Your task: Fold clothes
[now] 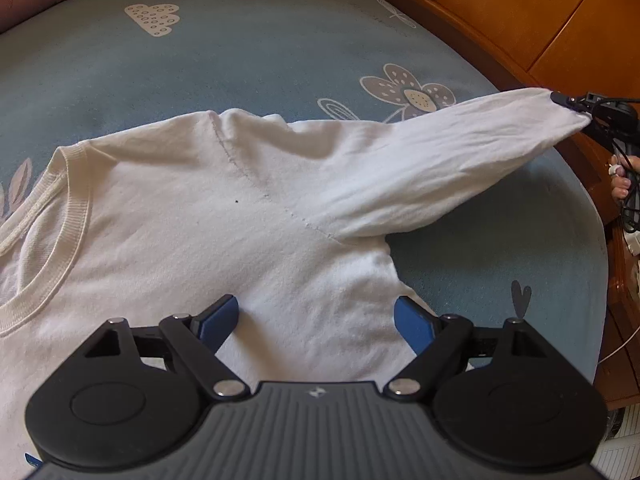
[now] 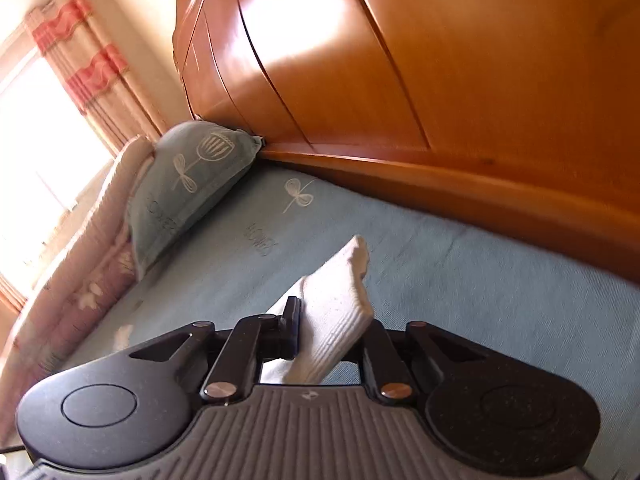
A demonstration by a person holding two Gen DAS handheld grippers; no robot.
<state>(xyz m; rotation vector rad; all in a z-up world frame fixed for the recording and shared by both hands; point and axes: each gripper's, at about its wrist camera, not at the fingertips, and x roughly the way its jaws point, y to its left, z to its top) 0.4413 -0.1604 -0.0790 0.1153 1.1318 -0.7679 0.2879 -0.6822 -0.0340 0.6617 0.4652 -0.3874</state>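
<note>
A white long-sleeved shirt (image 1: 180, 220) lies flat on the blue patterned bed sheet (image 1: 240, 60), its ribbed collar (image 1: 76, 208) to the left. My left gripper (image 1: 316, 312) hovers open just over the shirt's body below the armpit, with nothing between its blue pads (image 1: 412, 320). The right sleeve (image 1: 440, 152) stretches up to the right, lifted off the bed. At its end my right gripper (image 1: 568, 104) is shut on the cuff. In the right wrist view the ribbed cuff (image 2: 340, 292) sticks out from between the closed fingers of that gripper (image 2: 334, 320).
An orange wooden bed frame (image 1: 520, 12) runs along the far right side of the mattress. A blue pillow (image 2: 188, 184) leans at the head, beside a pinkish quilt (image 2: 80, 264) and a curtained window (image 2: 92, 64). A person's hand (image 1: 622, 184) shows at the right edge.
</note>
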